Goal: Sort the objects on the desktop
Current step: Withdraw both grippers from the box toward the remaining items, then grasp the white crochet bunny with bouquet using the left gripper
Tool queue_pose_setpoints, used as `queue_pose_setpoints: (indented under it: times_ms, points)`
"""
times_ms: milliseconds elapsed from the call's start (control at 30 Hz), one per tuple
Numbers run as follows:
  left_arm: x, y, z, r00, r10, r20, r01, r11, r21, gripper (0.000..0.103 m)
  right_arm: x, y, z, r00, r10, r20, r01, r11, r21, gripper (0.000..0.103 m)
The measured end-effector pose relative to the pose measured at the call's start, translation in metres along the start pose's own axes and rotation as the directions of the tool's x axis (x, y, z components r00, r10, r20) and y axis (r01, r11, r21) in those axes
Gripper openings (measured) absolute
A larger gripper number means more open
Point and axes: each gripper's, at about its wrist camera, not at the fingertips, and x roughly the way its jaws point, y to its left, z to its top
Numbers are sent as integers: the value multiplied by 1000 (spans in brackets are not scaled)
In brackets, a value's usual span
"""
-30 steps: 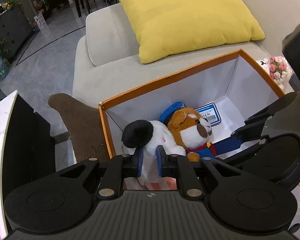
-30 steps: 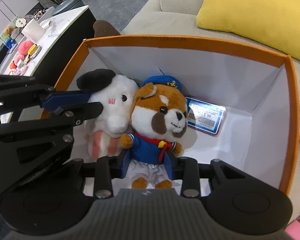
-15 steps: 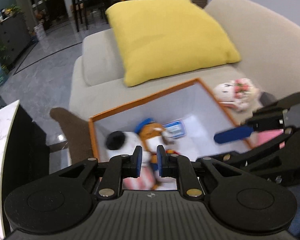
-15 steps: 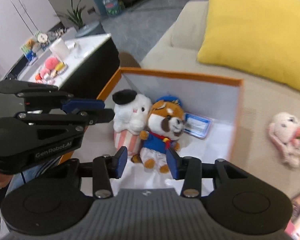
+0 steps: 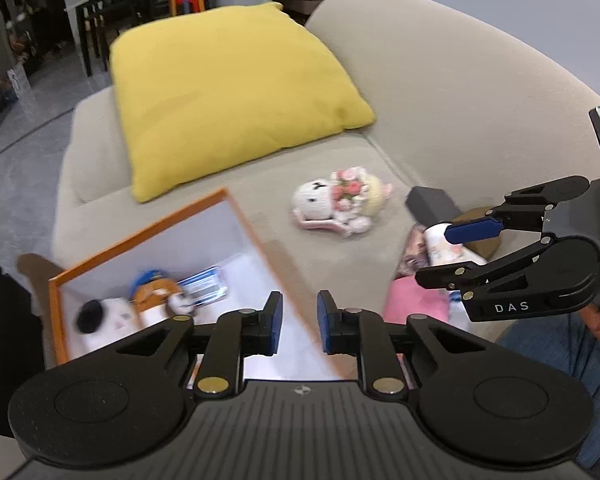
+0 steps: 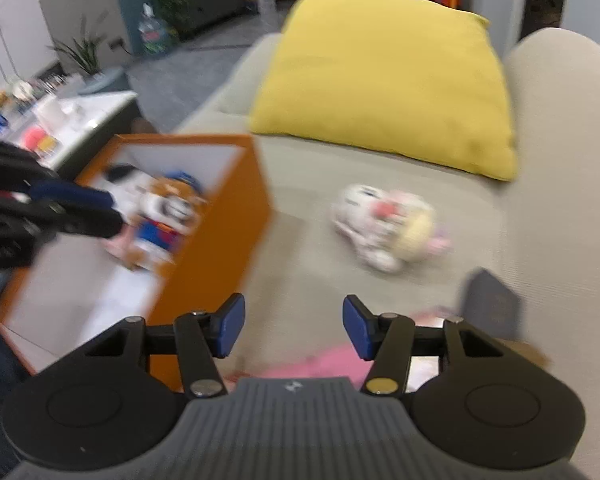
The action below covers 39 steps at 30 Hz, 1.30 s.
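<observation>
Plush toys are what is being sorted, and two of them already sit in the box. Neither claw holds anything. The left claw [image 5: 298, 322] has its blue pads a little apart and opening, with nothing between them; it hangs over the right wall of the box. The right claw [image 6: 294, 328] stands about half wide, also opening and empty, above the bare sofa seat just right of the box.

Outward from the claws, the orange cardboard box with white inside [image 5: 140, 236] rests on the beige sofa [image 5: 440, 92]. In its far left corner lie a white plush dog with a black ear [image 5: 104, 312] and, touching it, a brown-and-white plush dog in a blue sailor suit and cap [image 6: 168, 216]. Behind them a blue-and-white card [image 5: 206, 284] lies on the box floor. The rest of the floor is bare.

Still out on the seat, well apart from the box, lies a white plush rabbit with pink flowers and a yellow hat [image 5: 338, 202]. Nearer the right claw there is a pink soft item [image 5: 414, 304] with some printed packets, too blurred to name, and a dark grey block [image 5: 430, 204].

I judge the sort partly done: two toys in, at least the rabbit and the pink clutter to go. A large yellow cushion [image 5: 224, 92] leans on the sofa back.
</observation>
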Motion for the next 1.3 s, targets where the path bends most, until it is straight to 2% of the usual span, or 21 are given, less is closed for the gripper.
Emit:
queue_pose_setpoints:
  times_ms: [133, 267, 400, 467, 533, 633, 700, 767, 867, 967, 1067, 1167, 1300]
  points:
    - [25, -10, 20, 999, -39, -28, 38, 998, -43, 26, 11, -37, -2, 997, -62, -42, 62, 998, 0, 48]
    - [58, -11, 36, 995, -80, -60, 72, 990, -117, 30, 31, -65, 4, 991, -131, -33, 132, 991, 16, 42]
    - [95, -9, 52, 992, -101, -79, 87, 983, -161, 31, 50, -81, 21, 993, -113, -23, 114, 992, 59, 42]
    - [112, -6, 59, 990, -102, -101, 84, 982, -169, 36, 58, -84, 29, 994, -110, -18, 111, 992, 63, 42]
    - [129, 1, 64, 986, -118, -121, 90, 972, -219, 36, 66, -89, 38, 994, -106, -12, 107, 991, 79, 42]
    - [151, 12, 69, 979, -156, -129, 108, 941, -321, 36, 80, -100, 52, 994, -108, -3, 107, 987, 119, 37]
    - [162, 19, 68, 974, -193, -117, 130, 904, -408, 38, 90, -110, 60, 993, -118, -3, 117, 981, 154, 35]
    - [169, 21, 67, 969, -226, -97, 156, 870, -467, 49, 100, -120, 63, 991, -133, -12, 133, 974, 184, 34]
    - [176, 20, 67, 963, -256, -80, 177, 832, -526, 52, 117, -129, 62, 990, -137, -40, 142, 967, 209, 30]
    - [181, 18, 66, 958, -273, -83, 180, 804, -567, 56, 125, -134, 57, 995, -84, -47, 93, 964, 249, 29]
    - [184, 15, 65, 961, -259, -94, 153, 784, -602, 57, 127, -135, 51, 999, -27, -45, 38, 959, 281, 26]
    - [189, 17, 64, 958, -269, -101, 144, 755, -639, 59, 127, -133, 47, 998, 31, -47, -15, 952, 307, 20]
    - [193, 17, 58, 958, -265, -114, 120, 725, -679, 64, 125, -130, 38, 994, 85, -74, -55, 938, 342, 18]
